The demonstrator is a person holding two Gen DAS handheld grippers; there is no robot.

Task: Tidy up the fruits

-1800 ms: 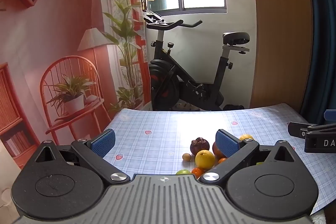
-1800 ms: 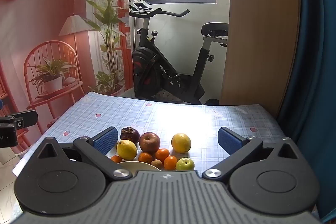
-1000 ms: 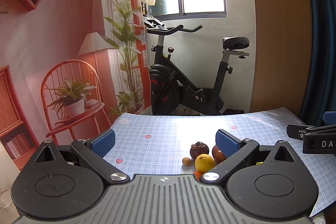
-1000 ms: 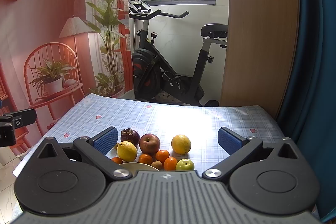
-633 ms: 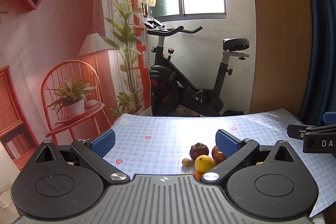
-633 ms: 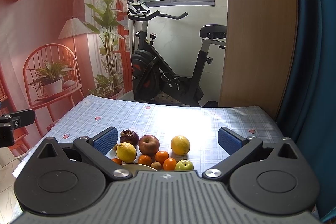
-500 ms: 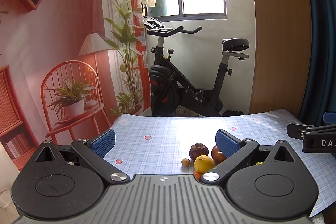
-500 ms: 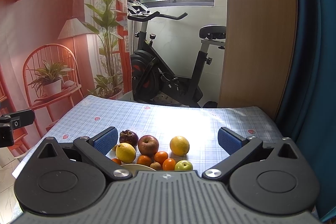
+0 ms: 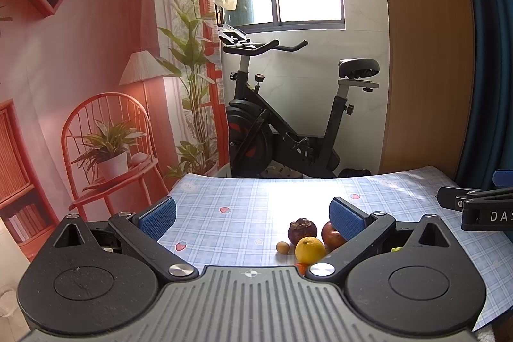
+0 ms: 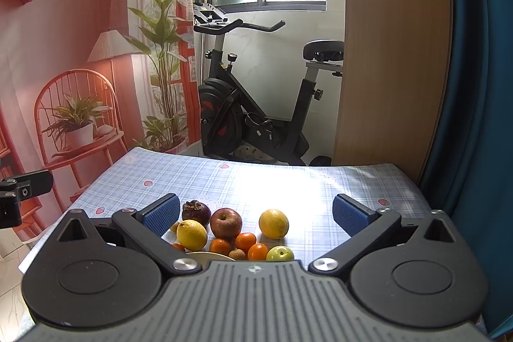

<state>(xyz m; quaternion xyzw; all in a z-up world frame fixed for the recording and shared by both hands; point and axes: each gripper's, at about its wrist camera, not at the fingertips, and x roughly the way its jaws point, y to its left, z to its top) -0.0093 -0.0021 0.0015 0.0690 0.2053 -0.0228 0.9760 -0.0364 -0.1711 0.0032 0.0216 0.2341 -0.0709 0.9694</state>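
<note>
Left gripper: spread wide, holding nothing, above the near left of the checked tablecloth. Right gripper: spread wide, holding nothing, over the fruit. Fruit, clustered near the table's near edge: mangosteen far left; red apple beside it; lemon nearer; orange right; three tangerines; green apple nearest right. Pale plate rim just shows. Exercise bike beyond the table.
</note>
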